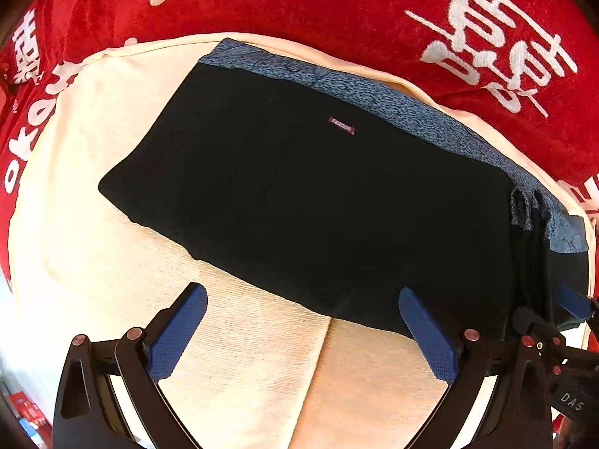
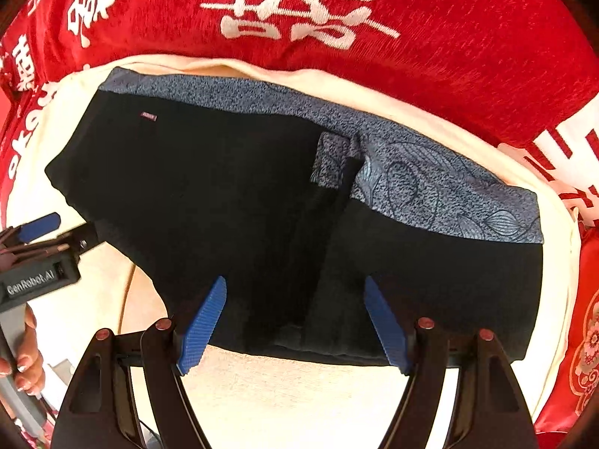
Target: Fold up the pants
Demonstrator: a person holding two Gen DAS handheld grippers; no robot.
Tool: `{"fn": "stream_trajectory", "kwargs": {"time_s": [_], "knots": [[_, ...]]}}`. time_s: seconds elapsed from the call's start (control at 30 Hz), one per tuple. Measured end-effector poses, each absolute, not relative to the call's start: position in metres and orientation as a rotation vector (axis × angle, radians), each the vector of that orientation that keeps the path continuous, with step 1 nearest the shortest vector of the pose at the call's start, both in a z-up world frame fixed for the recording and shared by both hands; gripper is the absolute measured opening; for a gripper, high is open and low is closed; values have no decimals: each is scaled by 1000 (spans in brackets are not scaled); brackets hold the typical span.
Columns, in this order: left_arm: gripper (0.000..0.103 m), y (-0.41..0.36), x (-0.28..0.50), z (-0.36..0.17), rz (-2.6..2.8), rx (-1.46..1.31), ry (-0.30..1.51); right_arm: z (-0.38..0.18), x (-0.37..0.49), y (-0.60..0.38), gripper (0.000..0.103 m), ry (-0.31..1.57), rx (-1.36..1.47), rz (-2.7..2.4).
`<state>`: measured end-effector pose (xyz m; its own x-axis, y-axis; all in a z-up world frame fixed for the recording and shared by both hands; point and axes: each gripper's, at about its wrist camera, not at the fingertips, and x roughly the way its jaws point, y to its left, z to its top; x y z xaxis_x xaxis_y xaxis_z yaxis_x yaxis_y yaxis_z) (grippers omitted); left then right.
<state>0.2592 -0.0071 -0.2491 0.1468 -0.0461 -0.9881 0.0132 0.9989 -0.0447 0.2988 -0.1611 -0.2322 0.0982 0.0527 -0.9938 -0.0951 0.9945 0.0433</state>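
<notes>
The black pants (image 1: 299, 194) lie folded in a compact bundle on a cream cushion (image 1: 93, 224), with a blue-grey patterned waistband (image 1: 430, 119) along the far edge and a small pink label (image 1: 341, 125). My left gripper (image 1: 303, 299) is open and empty, just above the bundle's near edge. My right gripper (image 2: 295, 292) is open and empty, its fingertips (image 2: 209, 310) over the pants (image 2: 209, 194) near the front edge. The patterned band (image 2: 430, 187) and a short upright flap (image 2: 329, 161) show there. The left gripper (image 2: 37, 228) shows at the left; the right gripper's blue finger (image 1: 572, 299) shows at the far right.
A red blanket with white characters (image 1: 337, 11) covers the surface behind the cushion and also shows in the right wrist view (image 2: 449, 56). The cream cushion (image 2: 299, 404) has bare fabric in front of the pants. A red embroidered cushion (image 2: 584, 355) lies at right.
</notes>
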Motion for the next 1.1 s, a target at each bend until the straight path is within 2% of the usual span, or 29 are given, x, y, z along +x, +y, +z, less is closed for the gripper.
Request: {"fn": "stream_trajectory", "kwargs": {"time_s": [0.67,1.1], "knots": [[103,28,267,-260,-25,-95,1420,-230,300,-152,79,1456,-41,100],[103,129,266,-277,-43,-527,1385,-248,300,-154,81,1492,-42,98]]}}
